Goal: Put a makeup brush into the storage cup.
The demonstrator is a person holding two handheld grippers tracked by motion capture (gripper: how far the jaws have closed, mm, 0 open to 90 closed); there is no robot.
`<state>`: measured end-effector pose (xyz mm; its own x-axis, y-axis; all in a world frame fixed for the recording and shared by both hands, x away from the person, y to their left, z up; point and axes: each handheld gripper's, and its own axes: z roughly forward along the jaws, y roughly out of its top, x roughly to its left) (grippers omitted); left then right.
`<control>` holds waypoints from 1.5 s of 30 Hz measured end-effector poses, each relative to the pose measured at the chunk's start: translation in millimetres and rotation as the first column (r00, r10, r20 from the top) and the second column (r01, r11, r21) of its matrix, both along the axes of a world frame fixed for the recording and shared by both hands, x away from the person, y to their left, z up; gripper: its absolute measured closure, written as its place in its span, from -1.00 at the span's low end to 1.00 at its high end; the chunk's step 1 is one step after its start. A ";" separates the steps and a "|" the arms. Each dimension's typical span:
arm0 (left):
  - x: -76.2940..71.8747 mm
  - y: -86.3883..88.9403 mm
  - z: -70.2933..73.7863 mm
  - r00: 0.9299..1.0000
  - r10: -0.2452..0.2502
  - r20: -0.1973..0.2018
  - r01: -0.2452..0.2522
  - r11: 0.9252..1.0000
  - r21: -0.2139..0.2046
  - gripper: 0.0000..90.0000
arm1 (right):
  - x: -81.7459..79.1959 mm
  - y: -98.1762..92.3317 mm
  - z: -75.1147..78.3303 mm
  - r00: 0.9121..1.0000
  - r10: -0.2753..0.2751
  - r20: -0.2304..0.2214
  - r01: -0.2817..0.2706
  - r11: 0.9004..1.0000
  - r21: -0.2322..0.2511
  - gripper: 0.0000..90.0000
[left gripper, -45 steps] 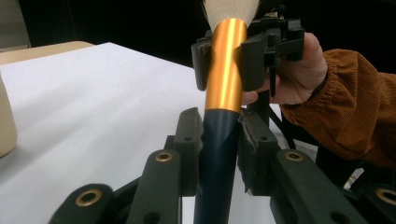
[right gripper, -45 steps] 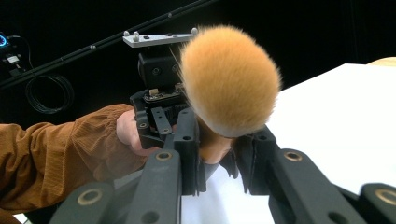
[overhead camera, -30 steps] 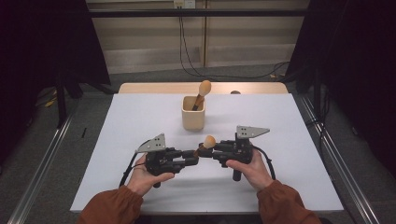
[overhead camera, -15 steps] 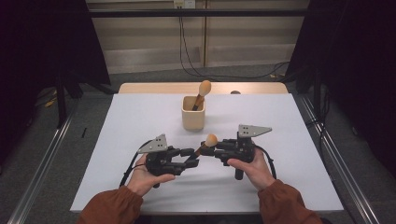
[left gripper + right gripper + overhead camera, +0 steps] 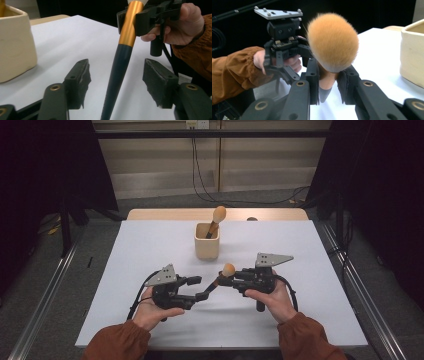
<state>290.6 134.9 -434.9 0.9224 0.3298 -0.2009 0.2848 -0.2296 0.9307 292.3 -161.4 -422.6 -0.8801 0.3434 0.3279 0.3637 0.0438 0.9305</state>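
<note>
So this looks like a handover of the makeup brush (image 5: 223,275) from one hand to the other. The right gripper (image 5: 231,281) is clamped on the gold collar just under the fluffy orange head, and in the right gripper view the pads (image 5: 313,75) squeeze it from both sides with the bristles poking up above. That grip near the head makes sense: it leaves the long dark handle free and pointing down toward 7 o'clock, right into the left gripper (image 5: 200,289).

The left gripper sits at about half spread. In the left gripper view the handle (image 5: 117,72) runs up between the two pads (image 5: 81,75) with daylight on both sides, so it isn't gripping anything, just bracketing the handle.

Compared with a second ago, the left jaws have just been opening: back then they were pinched on the handle, now they've let go, with the handle between them but loose. The right side keeps the same grip and neither hand has really shifted.

The cream cup (image 5: 207,241) stands on the white table (image 5: 150,250) at 12 o'clock from the hands, with a second brush (image 5: 217,218) leaning in it, so I'd guess this one is headed there too.
</note>
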 end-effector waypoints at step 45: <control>-34.2 90.4 -1.9 0.956 0.286 0.056 -0.290 0.955 0.065 -0.93 | 16.0 -32.4 21.9 0.994 -0.101 -0.028 0.098 0.990 -0.098 0.62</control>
<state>256.4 225.3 -436.7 0.7937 0.5950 -0.1268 0.3063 -0.2108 0.9283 308.4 -193.8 -400.7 -0.8291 0.4603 0.3175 0.4014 0.0945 0.9110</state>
